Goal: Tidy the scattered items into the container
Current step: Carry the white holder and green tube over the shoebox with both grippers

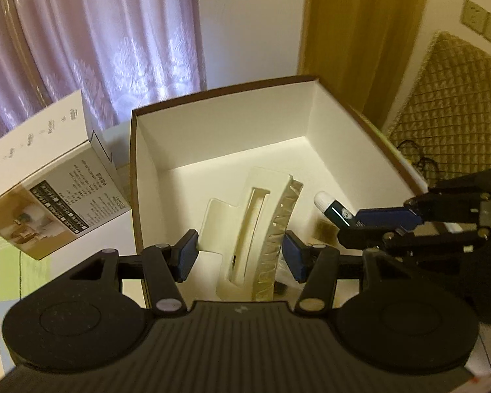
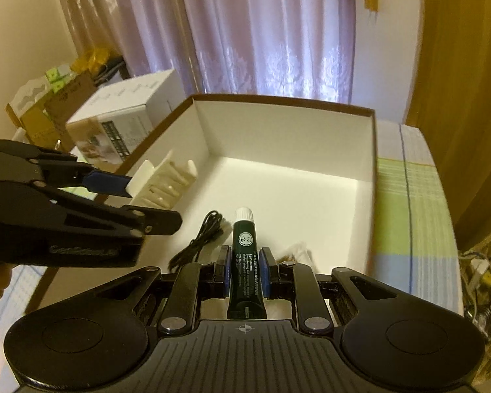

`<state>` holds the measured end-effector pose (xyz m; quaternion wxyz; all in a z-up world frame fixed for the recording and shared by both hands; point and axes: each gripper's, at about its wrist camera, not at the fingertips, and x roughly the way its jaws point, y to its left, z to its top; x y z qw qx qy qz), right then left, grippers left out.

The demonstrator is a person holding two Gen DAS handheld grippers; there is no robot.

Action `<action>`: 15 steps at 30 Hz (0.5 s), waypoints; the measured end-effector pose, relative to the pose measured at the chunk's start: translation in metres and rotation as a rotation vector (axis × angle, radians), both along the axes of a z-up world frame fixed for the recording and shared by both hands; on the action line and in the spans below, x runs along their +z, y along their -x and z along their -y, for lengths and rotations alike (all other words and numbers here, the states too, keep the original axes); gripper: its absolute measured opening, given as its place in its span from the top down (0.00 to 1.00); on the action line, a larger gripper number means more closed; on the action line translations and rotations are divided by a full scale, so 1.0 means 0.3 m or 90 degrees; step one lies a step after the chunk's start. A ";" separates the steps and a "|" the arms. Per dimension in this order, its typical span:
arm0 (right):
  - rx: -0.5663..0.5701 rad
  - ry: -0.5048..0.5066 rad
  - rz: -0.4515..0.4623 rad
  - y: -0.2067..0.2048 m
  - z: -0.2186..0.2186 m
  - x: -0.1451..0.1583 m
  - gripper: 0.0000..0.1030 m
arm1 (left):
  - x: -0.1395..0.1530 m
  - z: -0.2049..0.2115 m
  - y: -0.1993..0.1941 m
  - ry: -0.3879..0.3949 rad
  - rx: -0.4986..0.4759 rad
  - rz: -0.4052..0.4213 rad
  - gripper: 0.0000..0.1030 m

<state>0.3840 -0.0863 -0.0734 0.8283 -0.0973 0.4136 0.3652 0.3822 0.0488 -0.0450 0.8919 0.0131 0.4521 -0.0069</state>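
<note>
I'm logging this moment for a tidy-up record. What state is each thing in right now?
Container: open, no lid on it.
Left tongs: shut on the cream holder.
Cream holder: held over the container, not yet released.
Right tongs: shut on the green tube.
Green tube: capped, held above the container floor.
Black cable: coiled, lying inside the container.
White carton: closed, outside the container.

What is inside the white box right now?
On the white box floor: a black cable and something whitish, crumpled. The green tube and cream holder hang above it, hiding floor beneath them.
</note>
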 end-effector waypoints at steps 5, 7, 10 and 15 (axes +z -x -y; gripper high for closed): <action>0.008 0.032 -0.001 -0.088 -0.069 -0.042 0.86 | -0.044 -0.037 -0.116 -0.001 0.015 -0.023 0.50; 0.011 0.040 -0.003 -0.119 -0.086 -0.058 0.86 | -0.058 -0.035 -0.154 -0.012 0.014 -0.029 0.50; 0.012 0.054 -0.008 -0.160 -0.103 -0.084 0.86 | -0.082 -0.031 -0.200 -0.024 0.017 -0.038 0.50; 0.021 0.080 -0.010 -0.203 -0.132 -0.121 0.86 | -0.109 -0.017 -0.249 -0.064 0.013 -0.039 0.50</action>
